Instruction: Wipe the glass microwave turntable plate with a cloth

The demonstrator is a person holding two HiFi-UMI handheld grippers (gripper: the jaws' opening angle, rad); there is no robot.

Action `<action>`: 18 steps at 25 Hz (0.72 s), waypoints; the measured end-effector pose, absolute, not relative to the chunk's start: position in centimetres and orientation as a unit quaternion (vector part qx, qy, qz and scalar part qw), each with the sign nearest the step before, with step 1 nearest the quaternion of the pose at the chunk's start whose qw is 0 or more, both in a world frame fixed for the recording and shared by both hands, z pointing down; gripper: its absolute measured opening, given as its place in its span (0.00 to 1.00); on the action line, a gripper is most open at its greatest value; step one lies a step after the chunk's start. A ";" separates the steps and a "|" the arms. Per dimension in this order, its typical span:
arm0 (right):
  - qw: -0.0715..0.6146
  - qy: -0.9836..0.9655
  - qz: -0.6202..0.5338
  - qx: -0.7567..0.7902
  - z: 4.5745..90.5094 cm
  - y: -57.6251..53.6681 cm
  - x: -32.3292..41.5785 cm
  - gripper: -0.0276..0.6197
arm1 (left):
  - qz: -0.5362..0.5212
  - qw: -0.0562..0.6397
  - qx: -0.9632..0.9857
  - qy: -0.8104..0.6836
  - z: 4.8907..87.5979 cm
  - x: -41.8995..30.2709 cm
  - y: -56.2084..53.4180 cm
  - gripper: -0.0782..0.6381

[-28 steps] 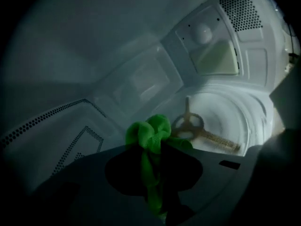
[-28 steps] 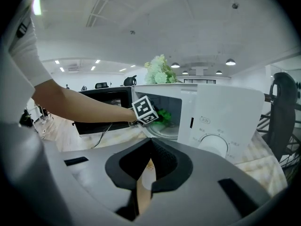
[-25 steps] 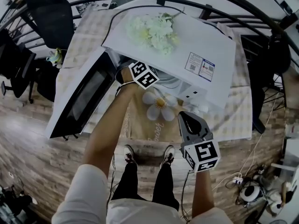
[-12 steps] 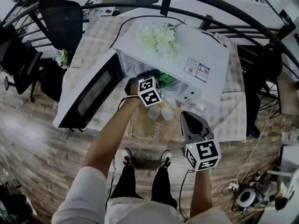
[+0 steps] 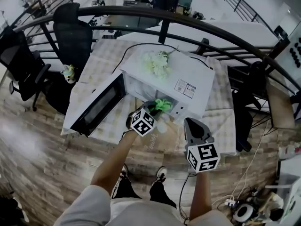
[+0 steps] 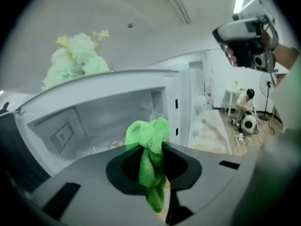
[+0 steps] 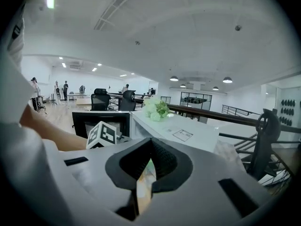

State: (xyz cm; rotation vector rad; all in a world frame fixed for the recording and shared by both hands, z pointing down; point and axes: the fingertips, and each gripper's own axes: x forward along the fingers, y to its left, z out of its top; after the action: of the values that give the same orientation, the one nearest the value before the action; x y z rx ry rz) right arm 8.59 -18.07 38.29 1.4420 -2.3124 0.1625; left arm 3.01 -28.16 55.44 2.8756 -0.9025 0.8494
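- Left gripper view: the left gripper (image 6: 152, 150) has its 2 jaws clamped on a green cloth (image 6: 146, 134); the cloth bunches above the jaws and hangs down between them.
- Just ahead of the left gripper is the open cavity of a white microwave (image 6: 89, 119). The cloth is at its mouth.
- I cannot make out the glass plate in any view. The cavity floor beyond the cloth is only a pale blur.
- Above and to the left of the left gripper, pale flowers (image 6: 77, 60) lie on the microwave's top.
- Right gripper view: the right gripper (image 7: 149, 160) has its jaws together at the tips, with nothing between them.
- Ahead of the right gripper and to its left is the left gripper's marker cube (image 7: 104, 134), with the microwave behind it.
- Head view: the right gripper is held back from the microwave, near the edge of the table (image 5: 218, 100) and apart from the left gripper.
- The microwave door (image 5: 101, 105) stands open, off to the left of the left gripper.
- Beyond the table are a dark railing (image 5: 141, 14) and a black chair (image 5: 73, 29).
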 end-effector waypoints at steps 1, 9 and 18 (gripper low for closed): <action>0.201 -0.831 0.052 0.517 37.3 -18.1 8.5 0.06 | 0.250 0.018 0.920 -0.300 53.9 2.4 -27.5 0.22; 0.191 -0.840 -0.012 0.508 30.4 -18.1 7.0 0.06 | 0.151 0.017 0.916 -0.371 41.3 -3.5 -23.8 0.22; 0.176 -0.853 -0.078 0.486 25.1 -18.5 4.9 0.06 | 0.092 -0.052 0.894 -0.435 30.2 -9.6 -21.5 0.23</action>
State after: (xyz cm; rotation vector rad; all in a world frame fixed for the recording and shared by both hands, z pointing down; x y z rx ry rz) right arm 4.92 -18.45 25.10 1.3766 -2.4149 -0.2203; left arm -9.59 -21.52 30.16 2.9071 -1.4129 0.2984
